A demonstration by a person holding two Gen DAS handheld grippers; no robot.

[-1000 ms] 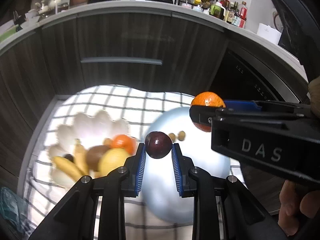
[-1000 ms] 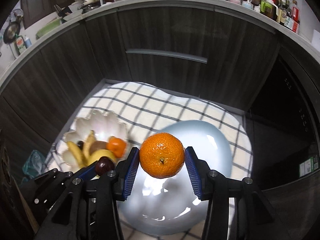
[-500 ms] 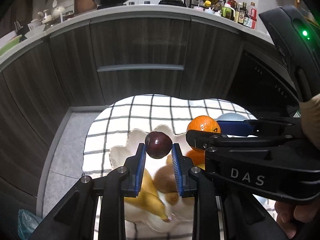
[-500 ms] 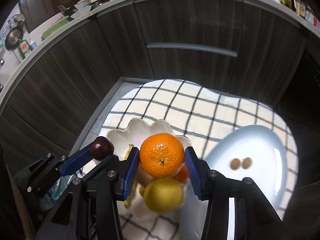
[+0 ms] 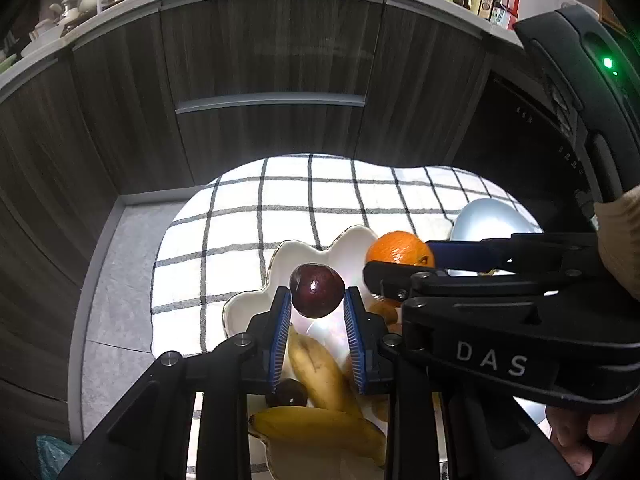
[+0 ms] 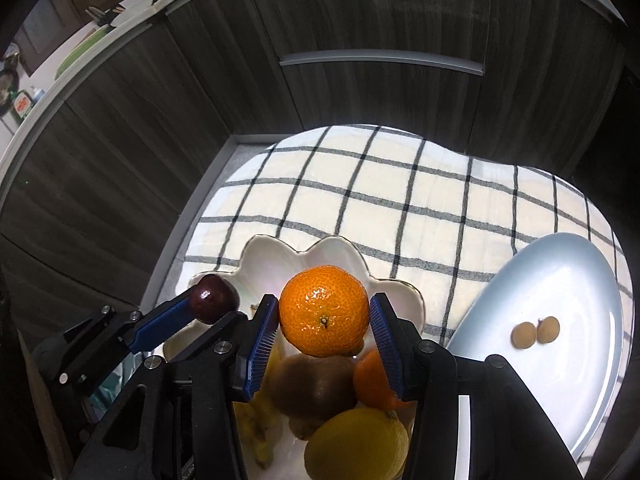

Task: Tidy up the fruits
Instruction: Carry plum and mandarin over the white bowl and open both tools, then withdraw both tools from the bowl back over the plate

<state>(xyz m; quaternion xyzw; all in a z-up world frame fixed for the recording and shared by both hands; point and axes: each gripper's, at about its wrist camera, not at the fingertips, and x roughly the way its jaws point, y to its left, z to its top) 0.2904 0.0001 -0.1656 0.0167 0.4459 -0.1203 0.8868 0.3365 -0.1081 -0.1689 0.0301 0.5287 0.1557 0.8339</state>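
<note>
Pointing stem-end at camera, orange (image 6: 323,310), right gripper (image 6: 323,334), above bowl (image 6: 280,252)

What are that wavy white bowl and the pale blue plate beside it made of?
The scalloped bowl looks like glazed ceramic: glossy, pearly sheen, with a thin gold-looking rim line. The blue plate seems glazed ceramic too, smooth with soft glare, though hard plastic can't be ruled out.

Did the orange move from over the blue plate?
Yes. The orange, held in the right gripper, went left off the blue plate and now hangs over the white bowl.
</note>
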